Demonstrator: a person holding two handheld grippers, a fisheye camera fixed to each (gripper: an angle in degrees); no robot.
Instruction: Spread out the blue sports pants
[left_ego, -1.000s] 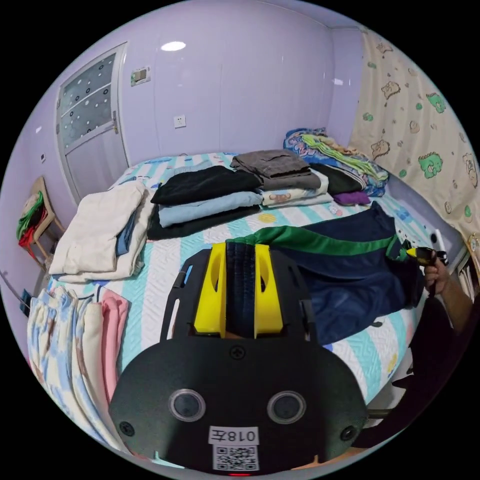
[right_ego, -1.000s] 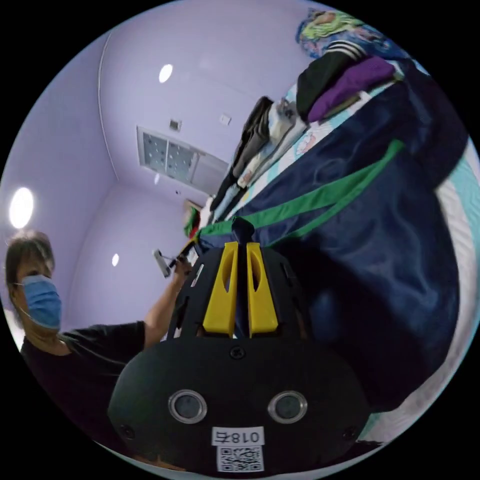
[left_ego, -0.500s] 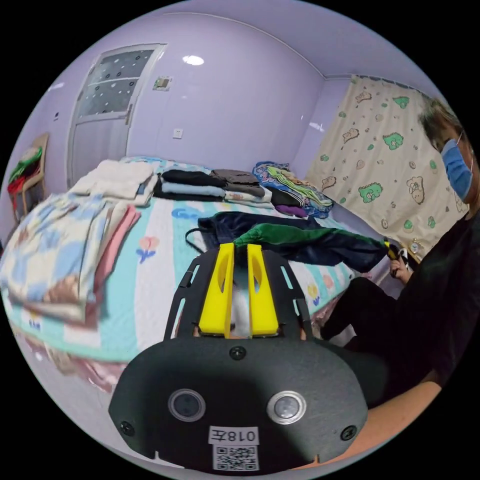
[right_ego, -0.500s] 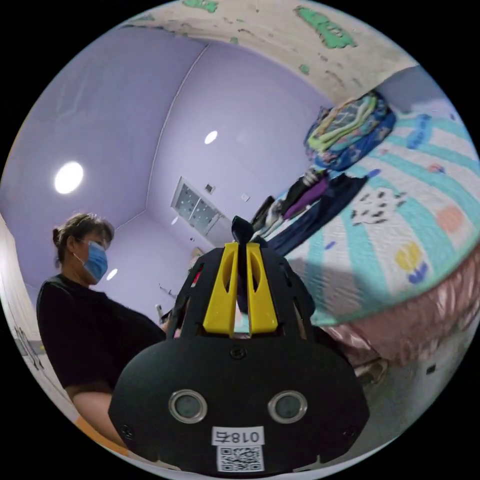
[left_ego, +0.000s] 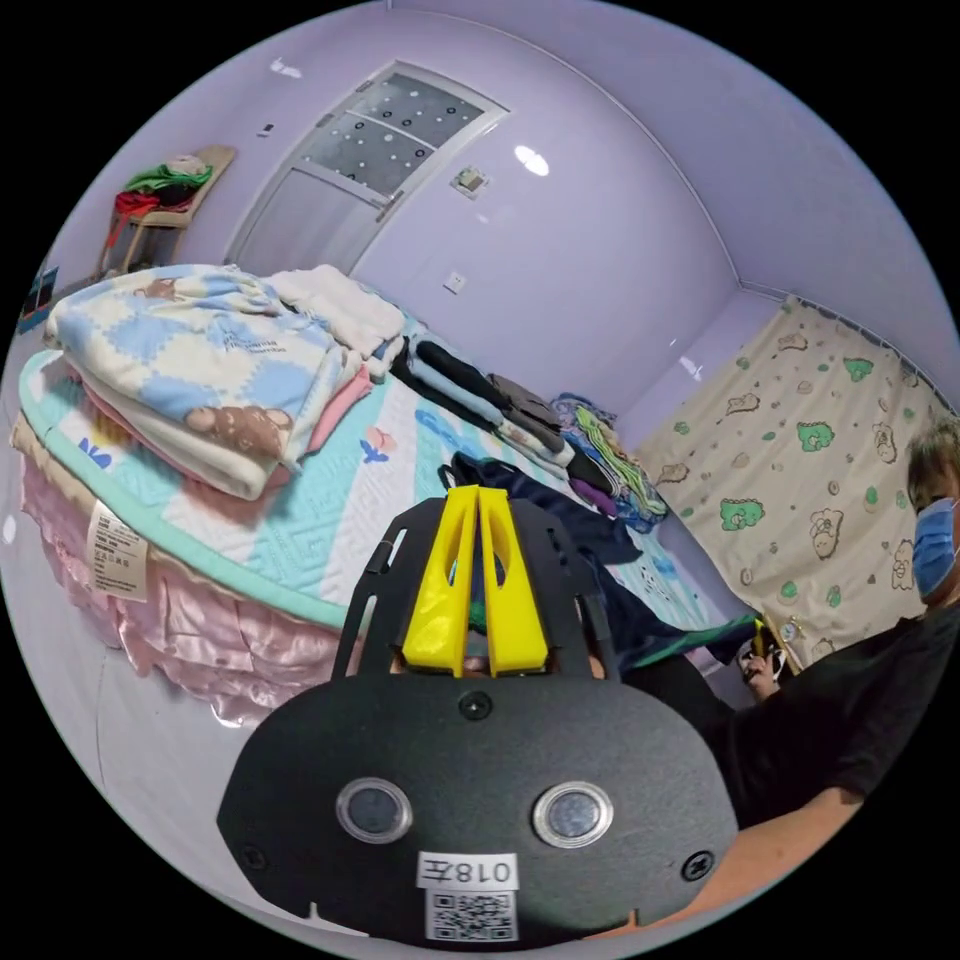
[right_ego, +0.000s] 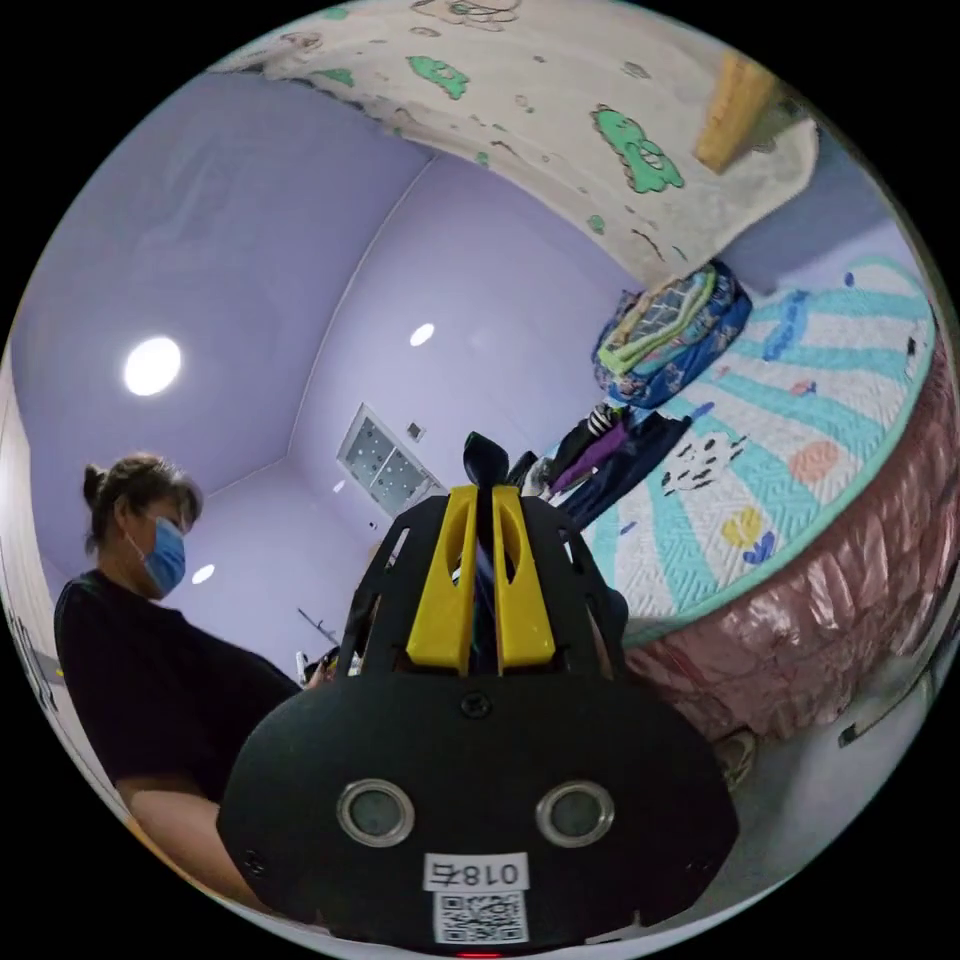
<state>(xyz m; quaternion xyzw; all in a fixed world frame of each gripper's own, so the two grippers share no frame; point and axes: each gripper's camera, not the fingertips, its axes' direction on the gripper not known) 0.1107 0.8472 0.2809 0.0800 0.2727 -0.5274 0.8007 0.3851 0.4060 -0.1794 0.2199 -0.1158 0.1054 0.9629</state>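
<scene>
Left gripper (left_ego: 478, 492) and right gripper (right_ego: 484, 492) each pinch the pants (left_ego: 560, 520). Pants trail over the bed (left_ego: 300, 540) edge. Left gripper view adds a folded blanket (left_ego: 200, 360); right gripper view, the curtain (right_ego: 560, 130).

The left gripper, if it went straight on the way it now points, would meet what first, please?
Probably the blue sports pants it already pinches: the left gripper points along the cloth where it lies across the bed. Beyond that lie folded clothes stacks, though depth is hard to judge.
</scene>
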